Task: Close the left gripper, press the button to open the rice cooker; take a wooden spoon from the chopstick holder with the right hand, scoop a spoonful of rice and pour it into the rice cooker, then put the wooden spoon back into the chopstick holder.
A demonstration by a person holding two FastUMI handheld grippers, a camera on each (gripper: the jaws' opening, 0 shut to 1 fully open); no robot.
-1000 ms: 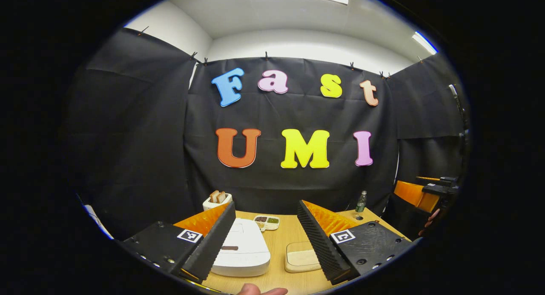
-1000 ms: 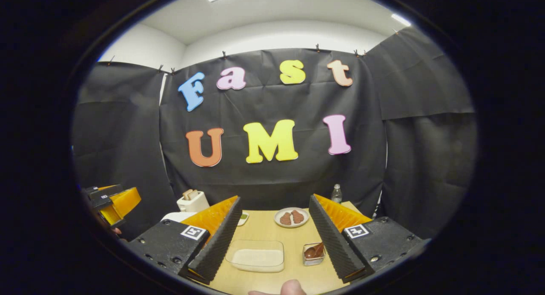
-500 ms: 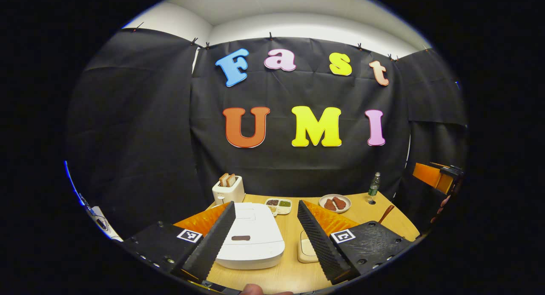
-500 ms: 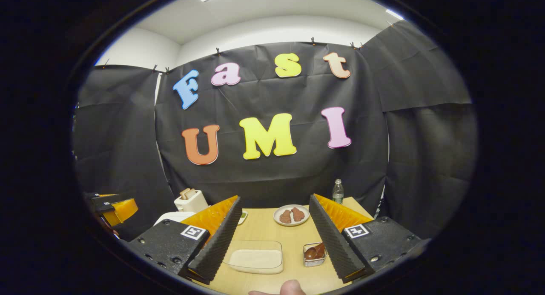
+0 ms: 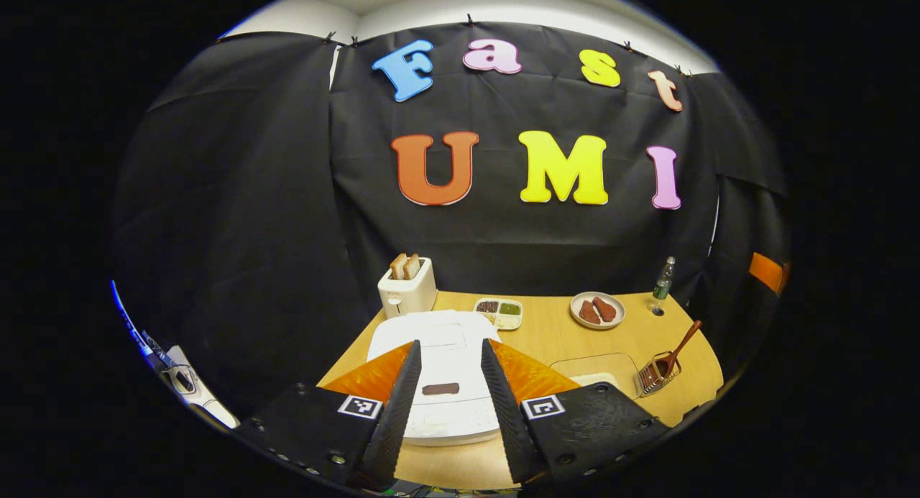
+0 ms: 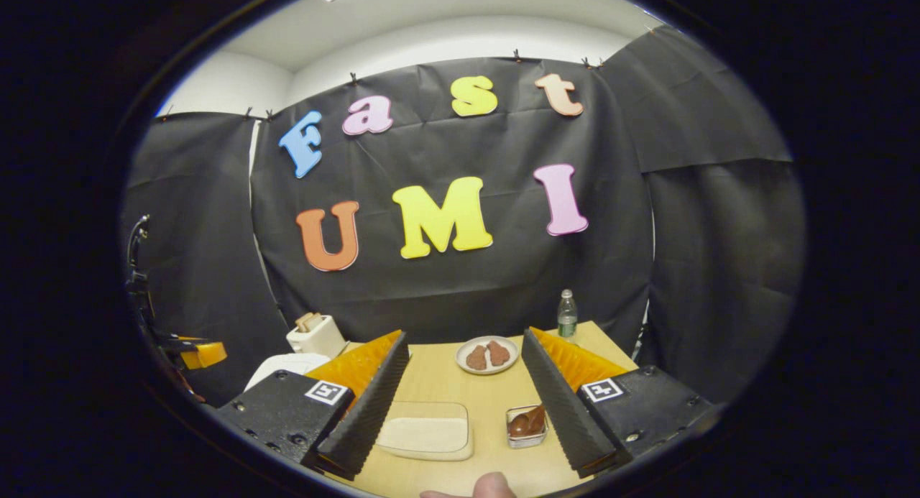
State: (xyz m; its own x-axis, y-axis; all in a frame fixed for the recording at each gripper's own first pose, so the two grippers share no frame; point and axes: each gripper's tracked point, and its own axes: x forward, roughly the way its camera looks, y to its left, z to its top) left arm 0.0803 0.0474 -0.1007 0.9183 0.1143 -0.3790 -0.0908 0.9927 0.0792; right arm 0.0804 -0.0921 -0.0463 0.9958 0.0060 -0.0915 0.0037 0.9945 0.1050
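Note:
The white rice cooker stands with its lid down at the table's near left, a dark button on its front. My left gripper hovers just in front of and above it, its fingers narrowed but still apart, with the button showing in the gap. A wooden spoon leans in the wire chopstick holder at the right, beside a clear box of rice. My right gripper is open and empty, held back from the rice box and the holder.
A toaster with bread, a divided dish, a plate of brown pieces and a bottle line the back of the wooden table. Black cloth walls close the booth in. A person's fingertip shows at the bottom edge.
The left gripper has tipped down and moved in over the rice cooker, and its fingers have come much closer together. The right gripper has stayed open and has barely shifted.

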